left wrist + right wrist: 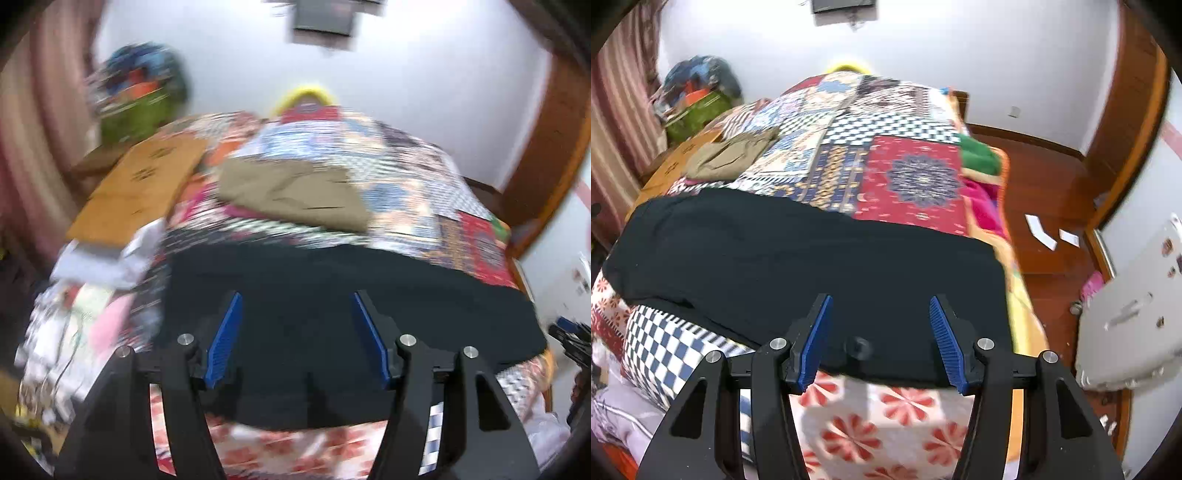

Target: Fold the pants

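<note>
The black pants (812,266) lie spread across the patchwork bedspread (912,177), soft and limp, likely light; the near hem edge looks best to pinch. Left gripper (297,339) and right gripper (881,339) hover above, fingers apart, empty.

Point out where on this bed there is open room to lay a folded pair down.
Open quilt lies beyond the black pants, right of the folded khaki pants. The near strip under both open grippers, left gripper and right gripper, is narrow. The left edge is crowded with clutter.
</note>
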Demonstrator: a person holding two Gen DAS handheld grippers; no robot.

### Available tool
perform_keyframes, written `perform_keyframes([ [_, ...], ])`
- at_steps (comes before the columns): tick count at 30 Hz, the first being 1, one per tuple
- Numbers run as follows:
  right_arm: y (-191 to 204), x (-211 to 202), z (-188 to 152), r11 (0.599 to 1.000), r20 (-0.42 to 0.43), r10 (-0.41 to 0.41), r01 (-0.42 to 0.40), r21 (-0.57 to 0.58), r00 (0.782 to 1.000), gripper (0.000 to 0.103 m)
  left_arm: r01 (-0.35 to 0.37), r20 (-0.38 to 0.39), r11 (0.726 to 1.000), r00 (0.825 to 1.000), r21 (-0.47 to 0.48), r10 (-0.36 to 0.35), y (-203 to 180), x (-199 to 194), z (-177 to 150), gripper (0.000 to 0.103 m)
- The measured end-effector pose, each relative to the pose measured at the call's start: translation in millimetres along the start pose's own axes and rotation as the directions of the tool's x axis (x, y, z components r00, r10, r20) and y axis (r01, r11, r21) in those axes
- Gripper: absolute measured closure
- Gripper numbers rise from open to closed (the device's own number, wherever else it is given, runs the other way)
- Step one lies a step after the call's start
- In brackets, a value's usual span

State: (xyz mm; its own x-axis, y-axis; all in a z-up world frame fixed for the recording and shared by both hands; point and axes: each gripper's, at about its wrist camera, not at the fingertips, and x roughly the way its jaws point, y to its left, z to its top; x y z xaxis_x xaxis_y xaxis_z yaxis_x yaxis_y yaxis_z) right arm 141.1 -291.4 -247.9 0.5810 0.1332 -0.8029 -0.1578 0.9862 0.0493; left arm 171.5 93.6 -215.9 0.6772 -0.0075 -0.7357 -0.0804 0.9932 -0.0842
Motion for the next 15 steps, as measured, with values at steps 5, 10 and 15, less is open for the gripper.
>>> perform_keyframes([
  [5, -34, -8, -17, 0.996, -0.004, -0.025, 0.026, 0.080, 1.000, 0.051, 0.141, -0.028, 0.980, 0.990, 0.142, -0.138, -86, 20, 13, 0.040],
  [10, -59, -7, -34, 0.988, -0.029, -0.021, 0.025, 0.150, 0.999, 0.051, 0.259, -0.100, 0.932, 0.965, 0.256, -0.241, -170, 43, 7, 0.035],
  [15, -76, 1, -48, 0.974, -0.059, 0.026, -0.012, 0.225, 0.998, 0.051, 0.310, -0.203, 0.891, 0.946, 0.332, -0.253, -227, 74, -15, 0.035],
])
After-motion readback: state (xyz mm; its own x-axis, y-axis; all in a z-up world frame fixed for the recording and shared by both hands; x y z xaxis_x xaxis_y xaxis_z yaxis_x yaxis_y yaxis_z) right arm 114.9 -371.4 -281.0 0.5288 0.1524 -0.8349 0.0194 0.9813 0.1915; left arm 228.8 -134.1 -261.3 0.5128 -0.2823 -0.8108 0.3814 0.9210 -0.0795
